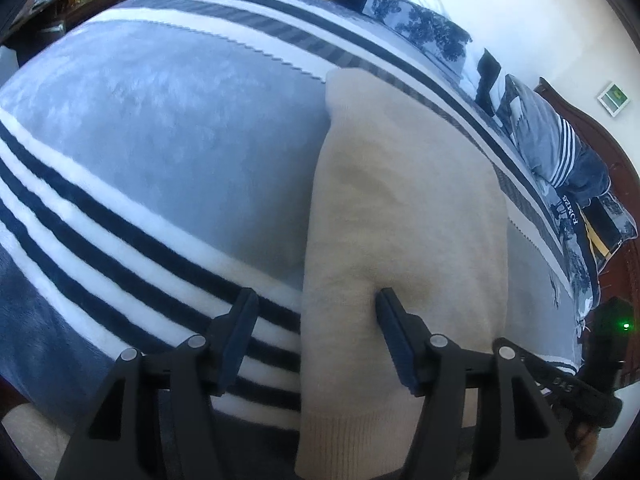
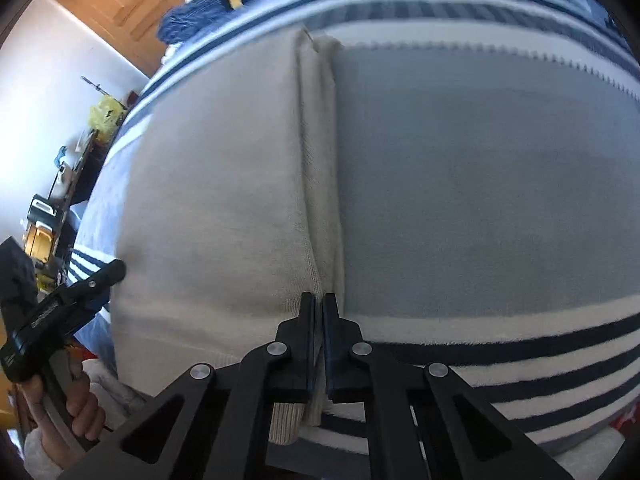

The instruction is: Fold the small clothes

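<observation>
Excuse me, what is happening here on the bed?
A person with a gripper in each hand is folding a cream knit garment that lies on a grey blanket with dark stripes. The right gripper is shut on the garment's folded right edge, near the ribbed hem. The left gripper is open, with one finger resting on the garment and the other over the blanket. The garment is already folded lengthwise into a narrow shape.
</observation>
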`<state>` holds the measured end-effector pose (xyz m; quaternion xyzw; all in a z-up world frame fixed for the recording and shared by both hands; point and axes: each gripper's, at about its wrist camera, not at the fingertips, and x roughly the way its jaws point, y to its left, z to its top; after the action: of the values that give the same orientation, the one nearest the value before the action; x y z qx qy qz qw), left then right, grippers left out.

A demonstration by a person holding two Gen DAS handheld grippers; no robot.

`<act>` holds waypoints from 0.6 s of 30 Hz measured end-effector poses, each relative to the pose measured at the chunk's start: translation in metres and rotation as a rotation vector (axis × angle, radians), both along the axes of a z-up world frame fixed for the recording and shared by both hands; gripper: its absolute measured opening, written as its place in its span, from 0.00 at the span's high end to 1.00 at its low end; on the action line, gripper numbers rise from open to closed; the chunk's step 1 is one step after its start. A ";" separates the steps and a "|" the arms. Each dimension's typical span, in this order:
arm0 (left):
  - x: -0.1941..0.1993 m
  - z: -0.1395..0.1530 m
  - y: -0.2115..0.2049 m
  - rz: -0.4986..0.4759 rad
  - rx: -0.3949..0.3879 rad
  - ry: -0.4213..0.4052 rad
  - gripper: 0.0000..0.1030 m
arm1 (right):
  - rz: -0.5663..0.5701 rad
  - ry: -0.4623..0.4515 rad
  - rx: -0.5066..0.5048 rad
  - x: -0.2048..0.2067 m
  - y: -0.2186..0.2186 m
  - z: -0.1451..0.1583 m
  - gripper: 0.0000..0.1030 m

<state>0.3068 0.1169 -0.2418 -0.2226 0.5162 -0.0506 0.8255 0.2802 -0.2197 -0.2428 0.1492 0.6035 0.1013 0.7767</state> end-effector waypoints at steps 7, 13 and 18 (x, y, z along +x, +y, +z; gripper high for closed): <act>0.016 0.021 0.003 -0.013 -0.045 -0.004 0.39 | -0.024 -0.078 0.140 0.009 -0.013 0.035 0.36; 0.056 0.016 0.001 -0.031 -0.019 0.012 0.39 | -0.003 -0.087 0.151 0.057 -0.015 0.035 0.52; 0.073 -0.002 0.002 -0.030 -0.054 0.042 0.39 | 0.019 -0.029 0.130 0.090 -0.006 0.006 0.68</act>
<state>0.3793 0.1191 -0.2439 -0.2381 0.5353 -0.0724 0.8072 0.3703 -0.2259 -0.2369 0.1922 0.5855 0.1499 0.7731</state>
